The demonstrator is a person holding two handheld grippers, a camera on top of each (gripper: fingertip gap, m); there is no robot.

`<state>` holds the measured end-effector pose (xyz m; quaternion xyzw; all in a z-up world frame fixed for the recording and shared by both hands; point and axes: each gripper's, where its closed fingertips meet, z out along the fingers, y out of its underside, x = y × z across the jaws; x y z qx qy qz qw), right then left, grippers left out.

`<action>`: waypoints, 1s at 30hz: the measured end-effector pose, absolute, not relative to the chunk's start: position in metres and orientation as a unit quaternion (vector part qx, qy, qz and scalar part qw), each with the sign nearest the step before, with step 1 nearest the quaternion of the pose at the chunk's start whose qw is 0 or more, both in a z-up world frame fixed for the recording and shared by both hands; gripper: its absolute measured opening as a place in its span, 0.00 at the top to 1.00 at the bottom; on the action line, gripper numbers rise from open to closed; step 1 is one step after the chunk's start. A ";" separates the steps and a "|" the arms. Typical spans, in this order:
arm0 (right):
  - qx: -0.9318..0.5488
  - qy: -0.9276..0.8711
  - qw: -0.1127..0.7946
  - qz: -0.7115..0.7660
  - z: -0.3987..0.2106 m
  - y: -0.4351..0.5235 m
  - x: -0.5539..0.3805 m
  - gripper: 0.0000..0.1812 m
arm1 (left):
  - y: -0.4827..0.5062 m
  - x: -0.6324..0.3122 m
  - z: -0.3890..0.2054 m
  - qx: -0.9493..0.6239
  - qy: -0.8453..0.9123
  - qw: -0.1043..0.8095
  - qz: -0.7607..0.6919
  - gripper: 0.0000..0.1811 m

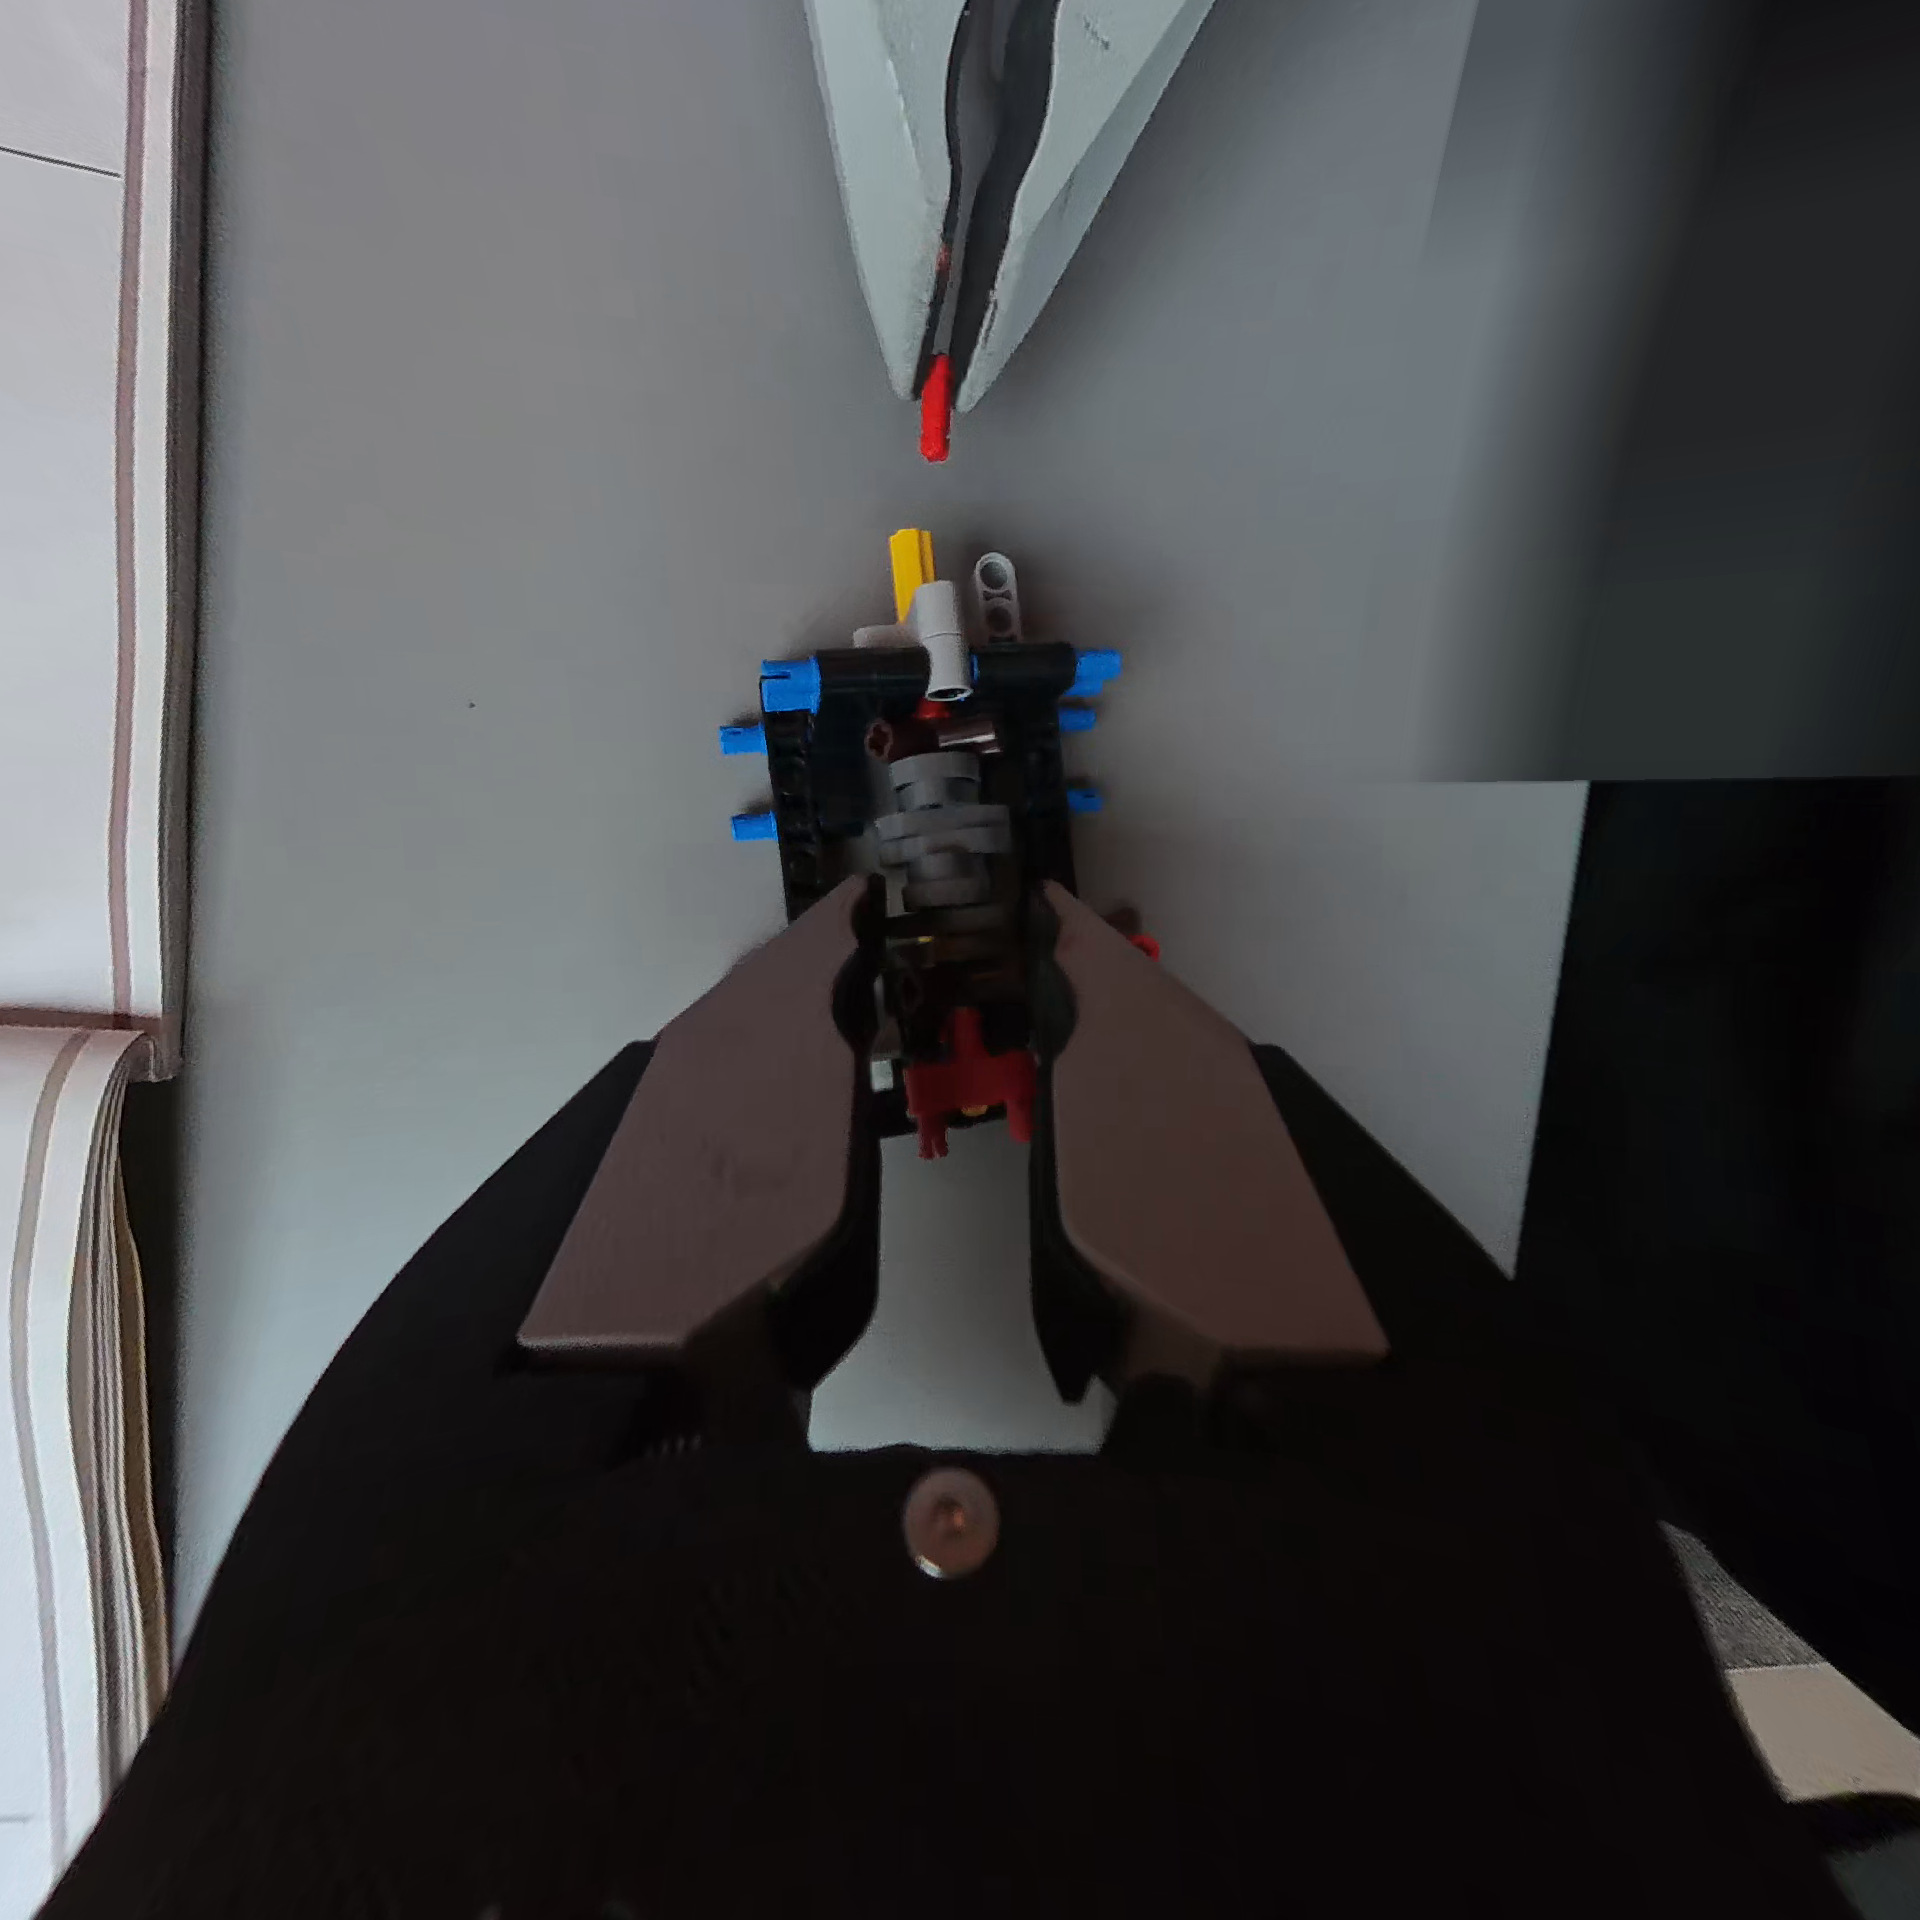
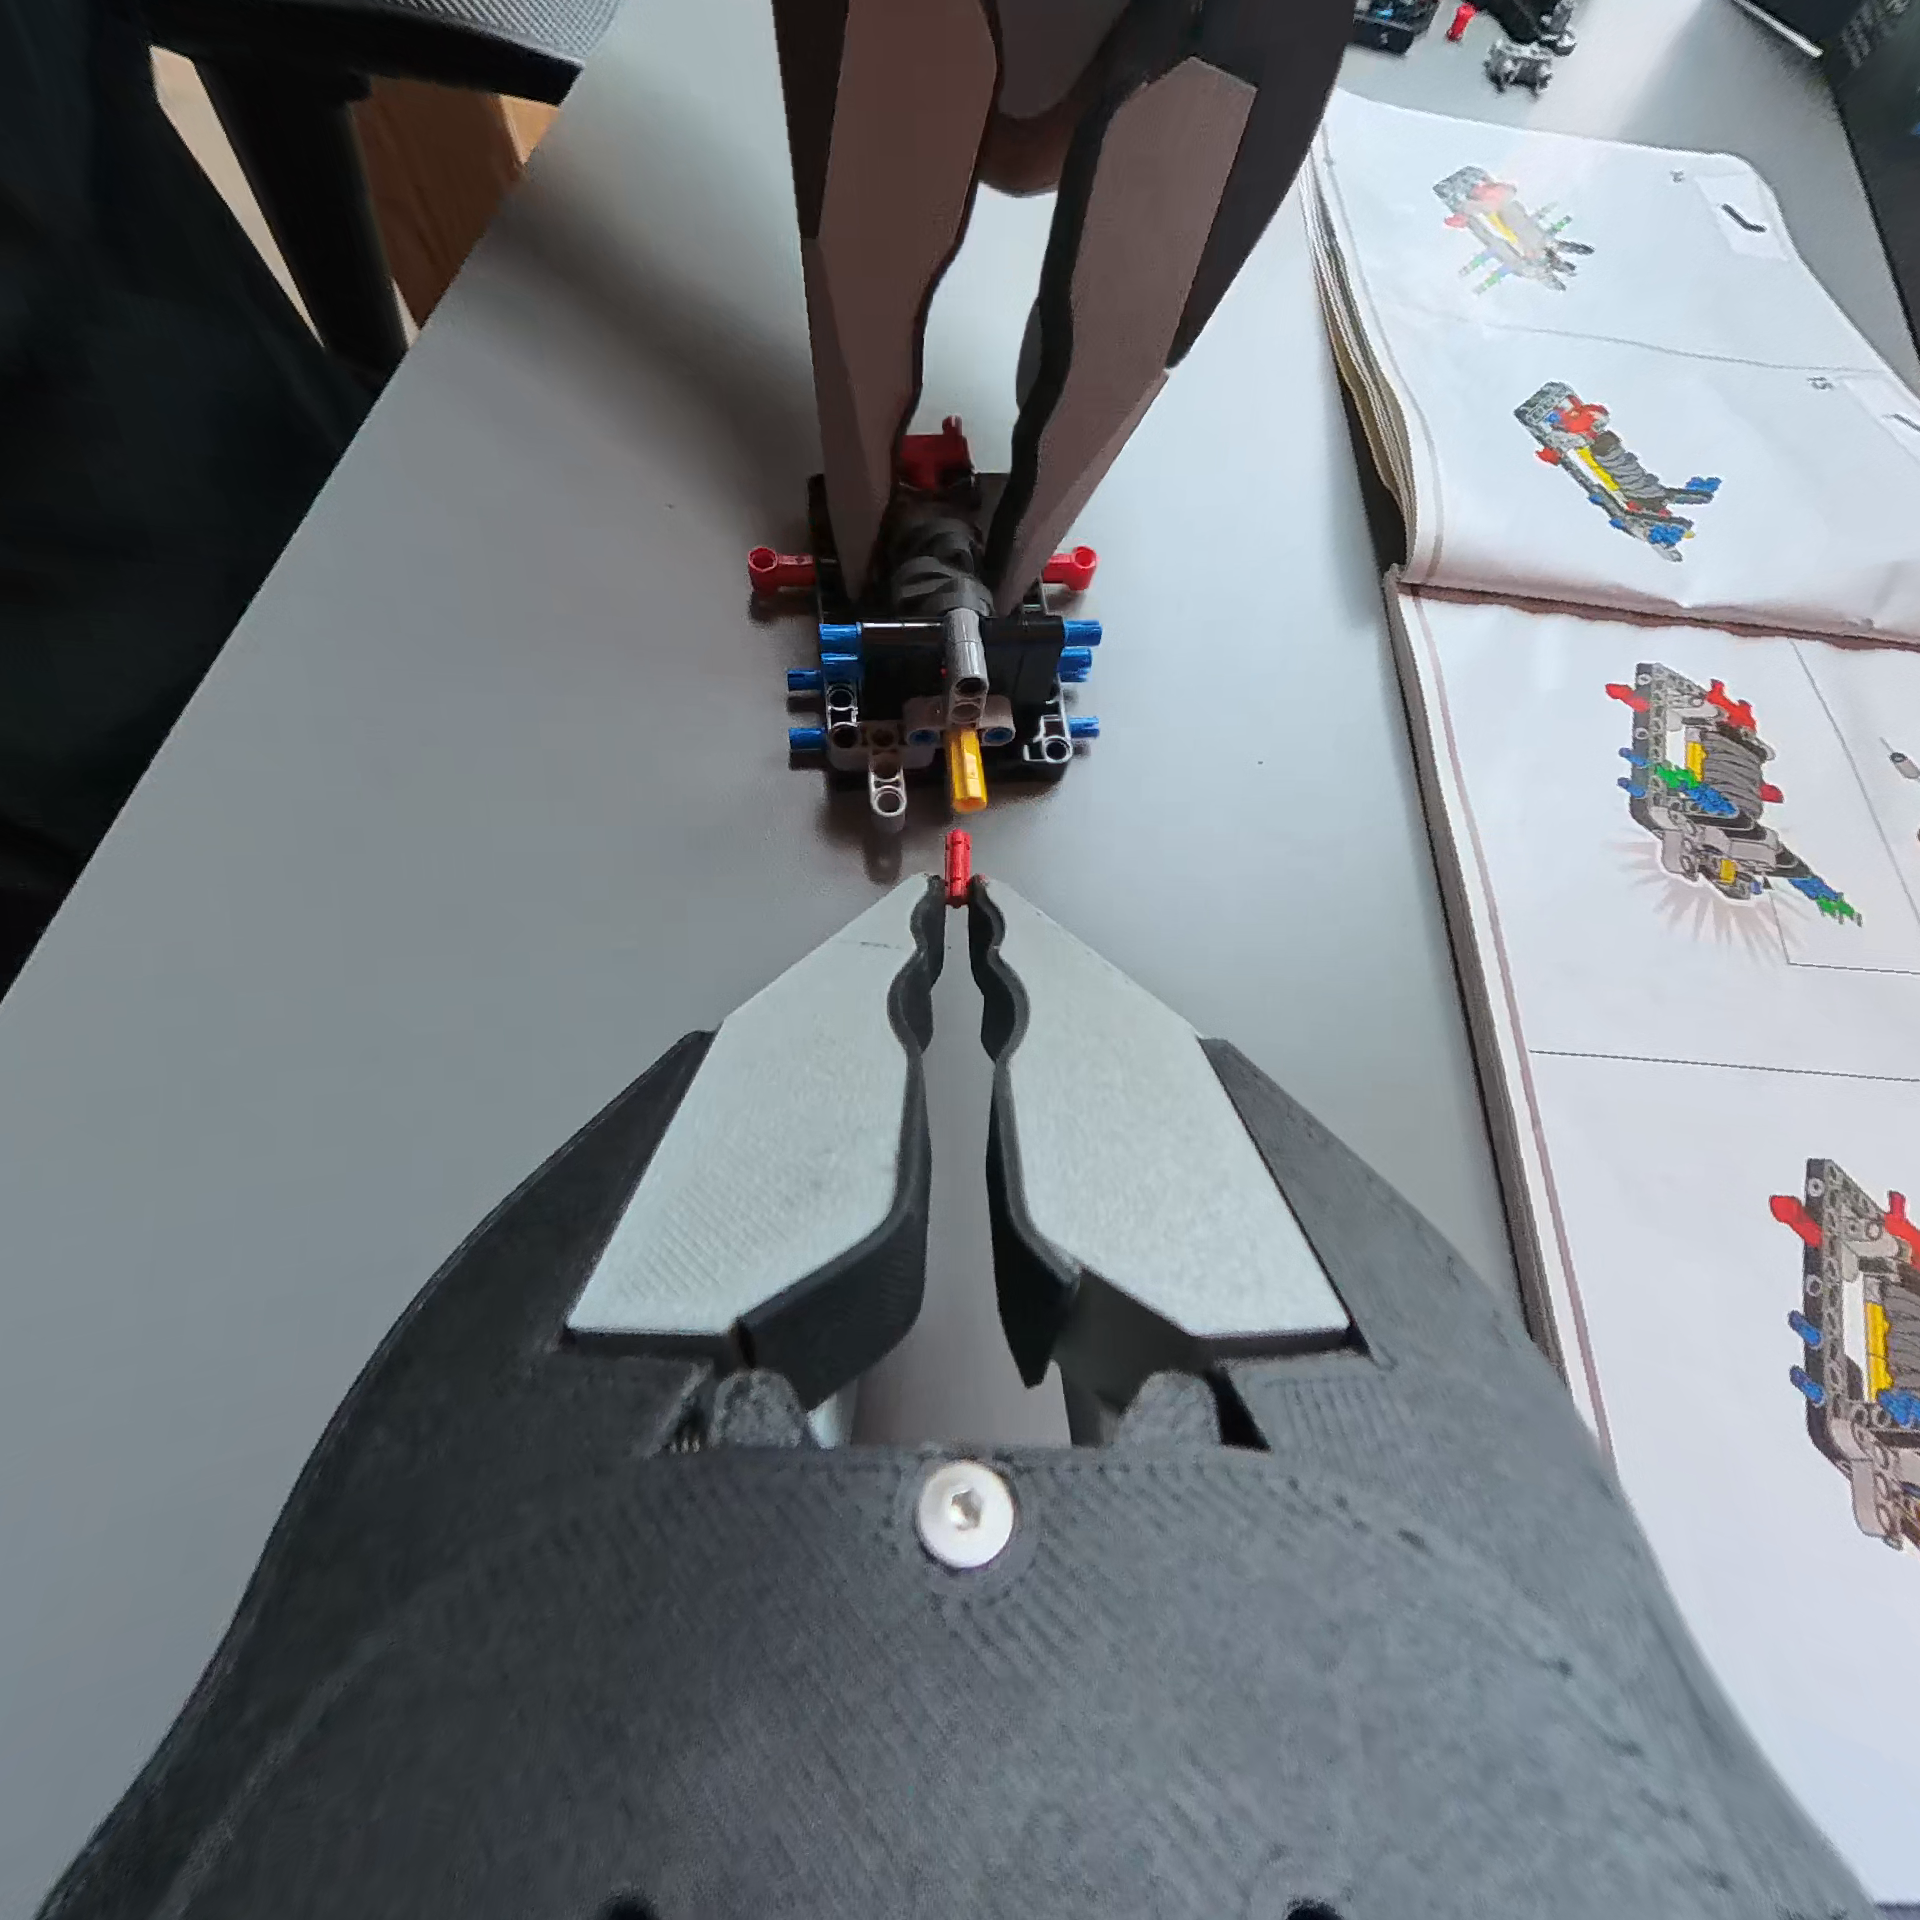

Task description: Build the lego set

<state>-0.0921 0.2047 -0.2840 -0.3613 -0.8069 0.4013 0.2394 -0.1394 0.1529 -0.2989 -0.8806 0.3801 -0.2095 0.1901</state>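
Note:
A partly built lego assembly (image 2: 940,675) rests on the grey table: black frame, blue pins on both sides, grey gears, red parts and a yellow axle (image 2: 966,771). My left gripper (image 1: 951,914), with brown fingers, is shut on the assembly (image 1: 935,800) and also shows from the front in the right wrist view (image 2: 935,582). My right gripper (image 2: 953,883), with grey fingers, is shut on a small red pin (image 2: 956,857). The pin's tip points at the assembly's near end, a short gap away. The right gripper (image 1: 940,400) and red pin (image 1: 935,416) also show in the left wrist view.
An open instruction booklet (image 2: 1662,727) lies on the table to the right of the assembly; its edge shows in the left wrist view (image 1: 73,727). Loose lego parts (image 2: 1517,52) lie at the far back right. The table edge (image 2: 312,436) runs along the left, with a dark chair beyond it. Spacing between my two grippers at the tips: around 8 cm.

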 end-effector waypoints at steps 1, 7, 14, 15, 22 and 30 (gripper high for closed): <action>-0.362 -0.808 0.235 0.400 -0.285 0.205 -0.093 1.00 | 0.154 -0.139 -0.300 -0.880 0.378 0.192 -0.211 0.87; -0.358 -0.818 0.224 0.391 -0.290 0.204 -0.097 1.00 | 0.155 -0.139 -0.300 -0.878 0.377 0.204 -0.213 0.87; -0.357 -0.817 0.225 0.393 -0.289 0.202 -0.100 1.00 | 0.156 -0.139 -0.299 -0.873 0.368 0.226 -0.225 0.87; -0.356 -0.817 0.223 0.394 -0.289 0.202 -0.100 1.00 | 0.156 -0.139 -0.299 -0.872 0.367 0.230 -0.227 0.87; -0.362 -0.818 0.209 0.396 -0.291 0.201 -0.102 0.99 | 0.156 -0.138 -0.298 -0.866 0.367 0.246 -0.233 0.87; -0.367 -0.813 0.193 0.409 -0.289 0.199 -0.102 1.00 | 0.156 -0.139 -0.298 -0.865 0.362 0.250 -0.243 0.87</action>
